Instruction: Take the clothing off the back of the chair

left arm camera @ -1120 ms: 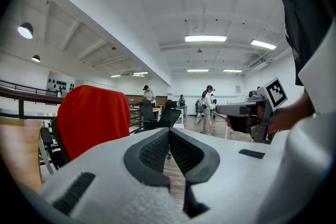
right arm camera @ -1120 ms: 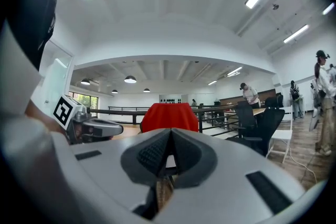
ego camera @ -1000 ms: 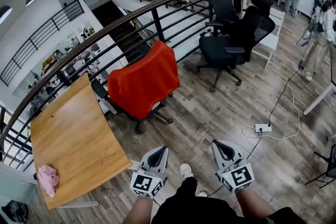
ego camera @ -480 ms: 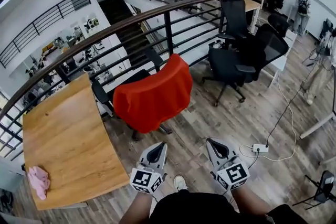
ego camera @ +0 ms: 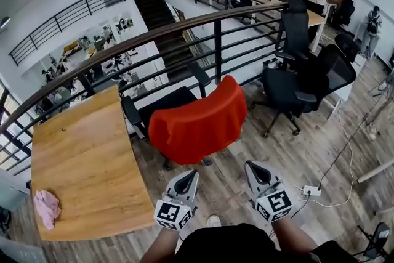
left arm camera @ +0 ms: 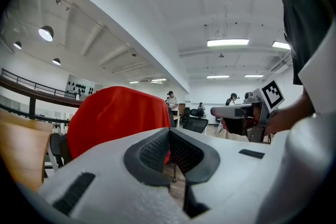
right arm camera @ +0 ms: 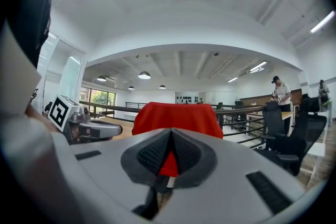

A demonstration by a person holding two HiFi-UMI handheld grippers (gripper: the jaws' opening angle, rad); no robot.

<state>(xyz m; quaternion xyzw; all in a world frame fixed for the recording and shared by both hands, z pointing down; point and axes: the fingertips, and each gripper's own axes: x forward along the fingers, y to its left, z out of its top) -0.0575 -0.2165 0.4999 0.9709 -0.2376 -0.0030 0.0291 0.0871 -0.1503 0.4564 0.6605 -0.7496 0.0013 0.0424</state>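
One wide bench (ego camera: 86, 157), pale wood w/ a smooth flat top + rounded corners, sits at left by the dark metal railing (ego camera: 184, 24). The floor (ego camera: 308, 151) is wood plank.

Next down is the black office chair (ego camera: 161, 103), padded seat + armrests, just beside the bench edge w/ its back toward the person. The red clothing (ego camera: 200, 123) is draped over that chair back, covering it like a hood, hem hanging loose on both sides. It looks like soft matte fabric w/ no stiff parts visible. Prob. light + floppy, so it will sag when lifted; not fragile, not slippery.

Best hold, I'd judge: pinch the fabric at the two top corners of the backrest, one gripper per side, then lift up + off so it doesn't snag.

Then the left gripper (ego camera: 186, 180) and right gripper (ego camera: 257, 170), grey shells w/ black ribbed pads. They point at the clothing but are apart from it, both w/ jaws closed together, nothing between them.

Smallest: a crumpled pink cloth (ego camera: 46, 207) on the bench's near-left corner.
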